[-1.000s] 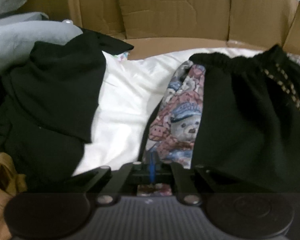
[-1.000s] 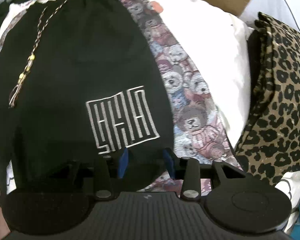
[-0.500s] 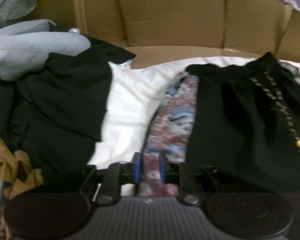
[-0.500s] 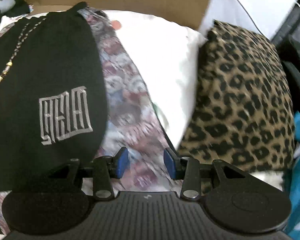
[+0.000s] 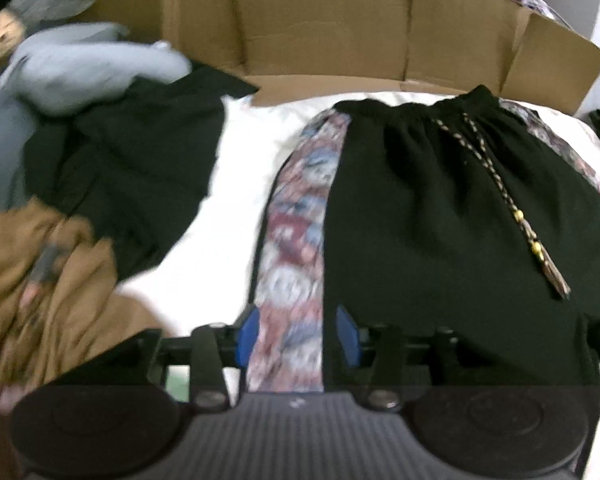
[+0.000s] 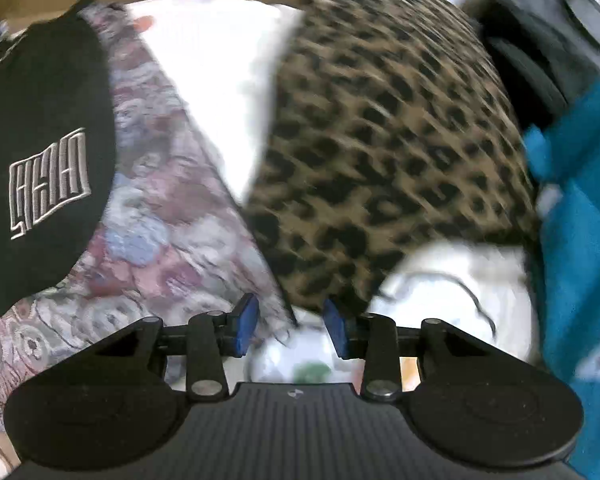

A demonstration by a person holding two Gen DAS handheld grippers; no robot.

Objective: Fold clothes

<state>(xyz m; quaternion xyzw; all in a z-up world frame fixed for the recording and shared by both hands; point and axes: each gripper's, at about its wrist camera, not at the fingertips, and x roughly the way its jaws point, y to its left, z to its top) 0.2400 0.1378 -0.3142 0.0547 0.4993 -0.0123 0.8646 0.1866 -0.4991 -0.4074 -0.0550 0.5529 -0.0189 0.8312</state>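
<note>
Your left gripper (image 5: 296, 330) has let go: a second ago it was pinched shut, and now its jaws are opening, blue pads clear of the teddy-print strip on the black shorts (image 5: 440, 208). The shorts lie flat on the white sheet (image 5: 228, 216), from 12 to 3 o'clock. Your right gripper (image 6: 290, 326) has swung away toward the leopard-print cushion (image 6: 380, 140) at 1 o'clock, jaws narrowing, holding nothing. This fold looks finished.

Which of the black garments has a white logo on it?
The black shorts with the braided drawstring and bear-print side panels, lying spread flat; the crumpled black garment shows no logo.
</note>
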